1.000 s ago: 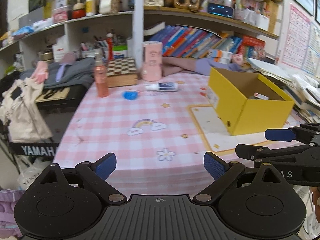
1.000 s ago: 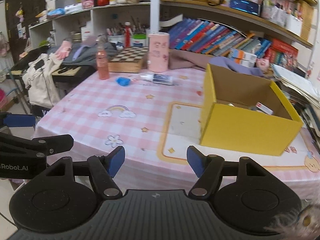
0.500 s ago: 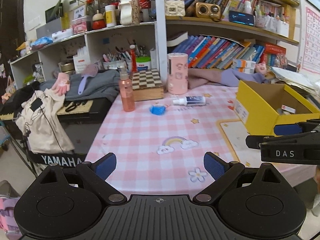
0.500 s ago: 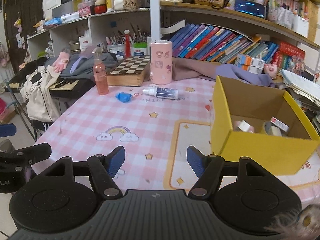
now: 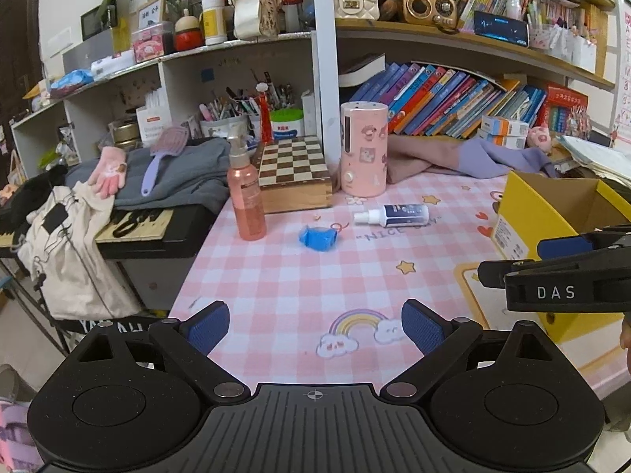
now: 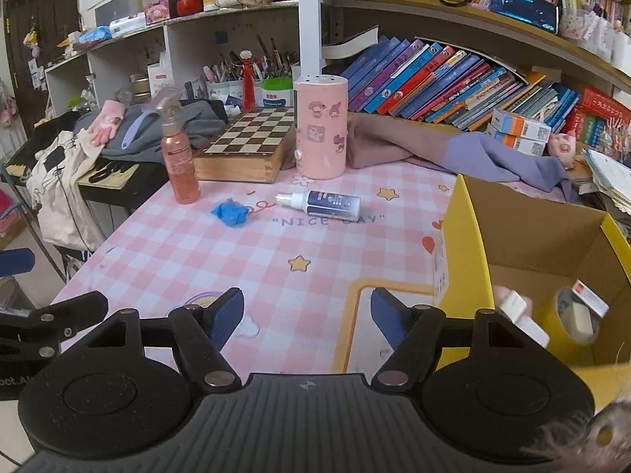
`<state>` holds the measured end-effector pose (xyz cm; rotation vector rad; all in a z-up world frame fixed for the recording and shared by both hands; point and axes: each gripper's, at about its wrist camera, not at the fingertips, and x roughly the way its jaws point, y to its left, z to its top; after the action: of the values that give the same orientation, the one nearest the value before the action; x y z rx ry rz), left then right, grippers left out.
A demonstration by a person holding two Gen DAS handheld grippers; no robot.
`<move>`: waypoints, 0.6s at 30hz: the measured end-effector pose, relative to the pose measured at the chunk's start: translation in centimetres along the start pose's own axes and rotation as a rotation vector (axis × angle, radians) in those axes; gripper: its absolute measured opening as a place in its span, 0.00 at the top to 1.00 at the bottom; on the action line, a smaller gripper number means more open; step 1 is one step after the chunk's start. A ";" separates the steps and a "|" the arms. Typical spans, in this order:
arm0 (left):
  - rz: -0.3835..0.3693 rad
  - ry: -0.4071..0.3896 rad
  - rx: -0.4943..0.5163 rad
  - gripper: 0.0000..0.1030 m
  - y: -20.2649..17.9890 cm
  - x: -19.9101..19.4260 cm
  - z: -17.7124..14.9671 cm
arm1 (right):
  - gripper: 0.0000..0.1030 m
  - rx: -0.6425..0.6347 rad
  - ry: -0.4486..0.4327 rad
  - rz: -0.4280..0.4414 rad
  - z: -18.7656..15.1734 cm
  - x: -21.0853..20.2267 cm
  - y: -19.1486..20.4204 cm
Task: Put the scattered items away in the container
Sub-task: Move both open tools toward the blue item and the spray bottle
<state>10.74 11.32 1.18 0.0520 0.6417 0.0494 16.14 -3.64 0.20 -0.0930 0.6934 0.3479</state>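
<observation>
Both grippers have come forward over the pink checked cloth [image 5: 284, 287] since the earlier frames, so the bottles now stand larger and closer. Left gripper [image 5: 314, 325] hovers above the rainbow print, fingers spread wide and holding nothing. Right gripper [image 6: 307, 315] hangs just left of the yellow box [image 6: 465, 276], its fingers equally wide apart and empty; its side shows at the right edge of the left view, in front of the box.

Inside the box, now seen from higher up, lie a small white carton [image 6: 522, 317] and a tape roll [image 6: 577, 315] with another small pack beside it.

Left of the box and farther out, a small white spray bottle [image 6: 321, 203] lies on its side on the cloth. Left of it sits a crumpled blue thing [image 6: 230, 213], and farther left a pink spray bottle [image 6: 179, 165] stands upright. None of the three has shifted.

Behind them, farthest from the box's front, rest a chessboard [image 6: 244, 146] and a pink canister [image 6: 321, 126].
</observation>
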 end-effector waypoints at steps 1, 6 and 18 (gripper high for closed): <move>0.000 0.003 0.001 0.07 -0.1 0.5 0.2 | 0.32 0.002 0.003 0.001 0.3 0.5 -0.2; -0.004 0.016 0.016 0.07 -0.8 2.9 1.3 | 0.32 0.015 0.005 0.001 2.0 2.5 -1.2; 0.005 0.068 0.074 0.07 -1.9 8.2 2.9 | 0.25 0.004 0.022 -0.001 5.0 7.7 -1.6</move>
<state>19.08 9.81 -1.53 0.1235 0.7115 0.0323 25.25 -1.97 -0.90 -0.0936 0.7159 0.3447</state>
